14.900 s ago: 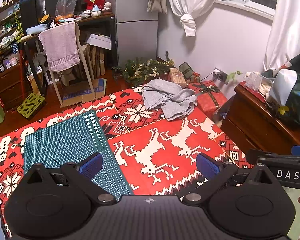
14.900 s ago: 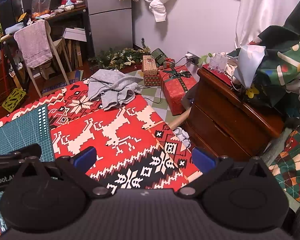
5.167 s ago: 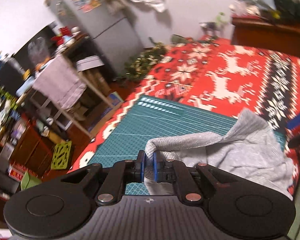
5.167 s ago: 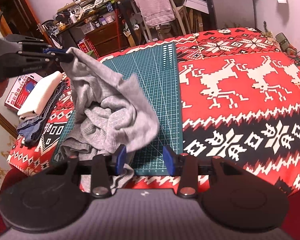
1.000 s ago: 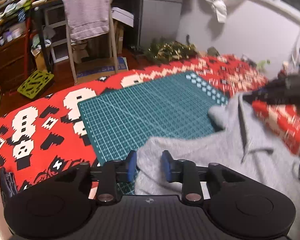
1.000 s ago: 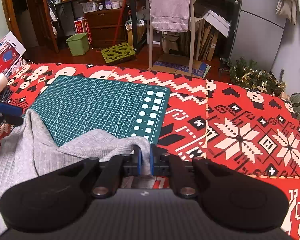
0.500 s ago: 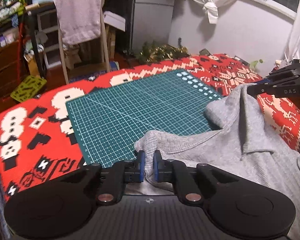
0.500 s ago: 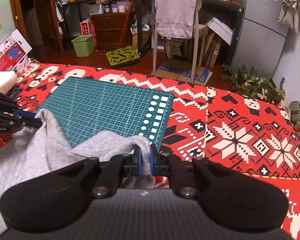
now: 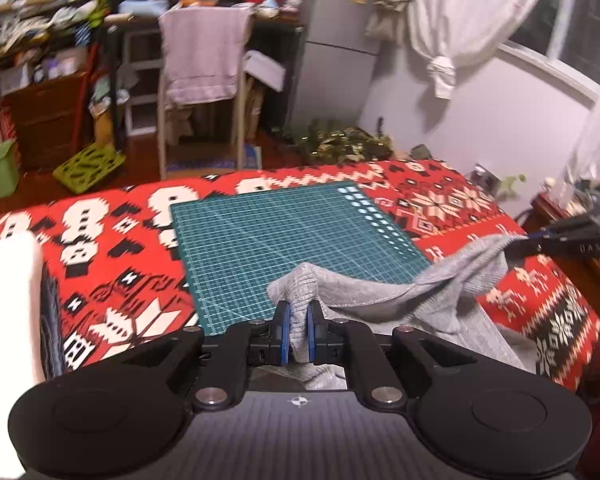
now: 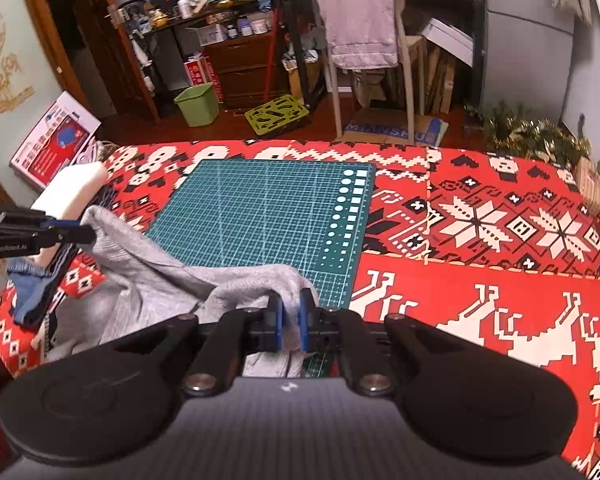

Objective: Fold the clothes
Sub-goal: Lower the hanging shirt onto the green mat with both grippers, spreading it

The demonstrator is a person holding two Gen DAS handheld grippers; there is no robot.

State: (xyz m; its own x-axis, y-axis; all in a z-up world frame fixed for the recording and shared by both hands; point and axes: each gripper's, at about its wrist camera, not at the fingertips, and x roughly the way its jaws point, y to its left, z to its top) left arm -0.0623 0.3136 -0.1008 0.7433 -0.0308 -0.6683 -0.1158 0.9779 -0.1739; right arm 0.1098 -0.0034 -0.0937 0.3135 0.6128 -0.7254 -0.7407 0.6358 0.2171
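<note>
Left gripper [image 9: 297, 338]: the fingers [image 9: 285, 334] are closed on a bunched edge of the grey garment [image 9: 380, 292], which is pinched between the blue pads and rises in a small hump just above them.
Right gripper [image 10: 289, 328]: the fingers [image 10: 278, 326] are likewise clamped on another edge of the same garment, a fold of which is seen squeezed between the pads.
Grey garment: it is held stretched between the two grippers, sagging in the middle; its lower part is draped over the near edge of the green cutting mat [image 10: 260, 216] and hangs off the front.
Green cutting mat: it is laid flat on the red patterned cover [image 10: 480, 240], mostly bare beyond the fingers.
Folded stack [image 10: 60, 208]: white and blue items are seen at the left edge of the cover, just beside the left gripper.
</note>
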